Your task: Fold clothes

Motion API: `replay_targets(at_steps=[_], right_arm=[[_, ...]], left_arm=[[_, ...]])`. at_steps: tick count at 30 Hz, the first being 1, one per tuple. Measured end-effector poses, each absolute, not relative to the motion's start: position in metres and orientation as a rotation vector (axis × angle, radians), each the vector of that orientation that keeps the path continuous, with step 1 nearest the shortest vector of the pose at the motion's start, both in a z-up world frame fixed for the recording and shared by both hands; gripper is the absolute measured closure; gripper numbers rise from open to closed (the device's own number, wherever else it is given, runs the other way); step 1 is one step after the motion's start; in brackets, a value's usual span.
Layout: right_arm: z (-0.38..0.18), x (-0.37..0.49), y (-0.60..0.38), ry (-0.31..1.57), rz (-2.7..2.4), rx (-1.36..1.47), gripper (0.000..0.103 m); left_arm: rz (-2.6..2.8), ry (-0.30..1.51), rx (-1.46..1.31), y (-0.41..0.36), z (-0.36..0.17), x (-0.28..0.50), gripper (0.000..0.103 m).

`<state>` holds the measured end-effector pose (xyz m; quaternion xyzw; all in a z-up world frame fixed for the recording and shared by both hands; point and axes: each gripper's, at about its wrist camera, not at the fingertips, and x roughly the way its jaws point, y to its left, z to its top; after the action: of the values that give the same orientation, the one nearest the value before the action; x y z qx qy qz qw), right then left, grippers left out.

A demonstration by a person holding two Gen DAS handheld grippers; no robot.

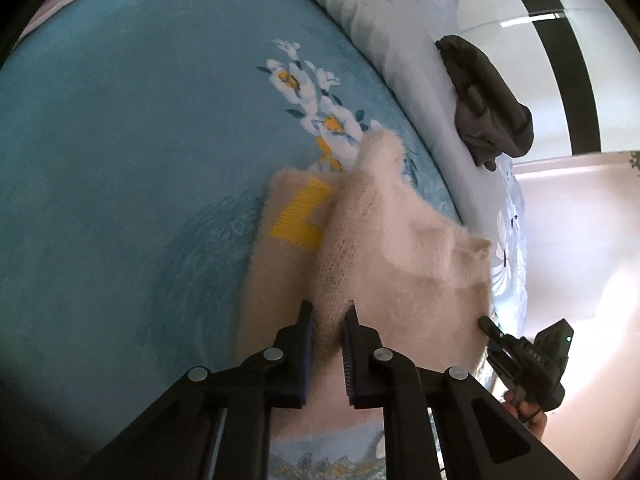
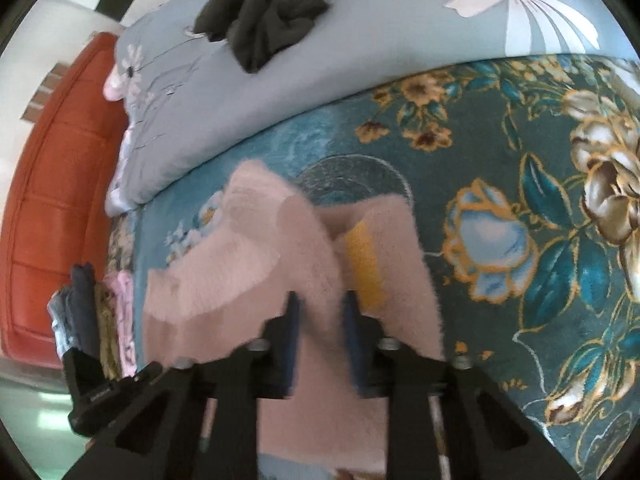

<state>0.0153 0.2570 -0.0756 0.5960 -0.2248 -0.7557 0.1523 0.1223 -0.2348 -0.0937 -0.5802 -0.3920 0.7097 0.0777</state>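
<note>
Left gripper (image 1: 328, 322) angled down, fingers pinching fuzzy pink sweater (image 1: 400, 248), right gripper (image 2: 320, 312) likewise pinching it, above teal floral blanket (image 1: 120, 140)

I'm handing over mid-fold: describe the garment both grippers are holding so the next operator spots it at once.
On the teal floral blanket, below the pale grey quilt, lies a fuzzy pale pink sweater. The left gripper and right gripper pinch it. Its yellow patch sets it apart from the dark crumpled garment on the quilt.

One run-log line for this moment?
left gripper: shut on pink sweater | right gripper: shut on pink sweater | dark garment: unfolded
</note>
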Motion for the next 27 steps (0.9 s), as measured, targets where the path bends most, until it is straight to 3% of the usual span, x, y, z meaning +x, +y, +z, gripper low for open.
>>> replay_targets(at_steps=[11, 12, 13, 14, 15, 16, 18, 27], right_arm=[[-0.095, 0.025, 0.271, -0.672, -2.150, 1.775, 0.086], [-0.094, 0.025, 0.271, -0.669, -2.148, 1.771, 0.085], [-0.093, 0.025, 0.272, -0.665, -2.146, 1.767, 0.085], [-0.092, 0.026, 0.271, -0.658, -2.152, 1.757, 0.080], [-0.091, 0.027, 0.271, -0.651, -2.159, 1.746, 0.069], [-0.091, 0.028, 0.271, -0.657, -2.162, 1.732, 0.061], [-0.092, 0.031, 0.274, -0.684, -2.162, 1.710, 0.042], [-0.108, 0.029, 0.282, -0.699, -2.154, 1.647, 0.033]], left_arm=[[2.154, -1.120, -1.797, -0.237, -0.104, 0.125, 0.085], [2.163, -1.114, -1.794, -0.237, -0.102, 0.125, 0.084], [2.176, -1.101, -1.794, -0.237, -0.100, 0.126, 0.073], [2.202, -1.072, -1.799, -0.236, -0.098, 0.126, 0.065], [2.244, -1.029, -1.808, -0.235, -0.095, 0.125, 0.047], [2.290, -0.986, -1.815, -0.235, -0.093, 0.125, 0.036], [2.338, -0.918, -1.832, -0.231, -0.092, 0.121, 0.028], [2.326, -0.778, -1.879, -0.217, -0.108, 0.104, 0.026]])
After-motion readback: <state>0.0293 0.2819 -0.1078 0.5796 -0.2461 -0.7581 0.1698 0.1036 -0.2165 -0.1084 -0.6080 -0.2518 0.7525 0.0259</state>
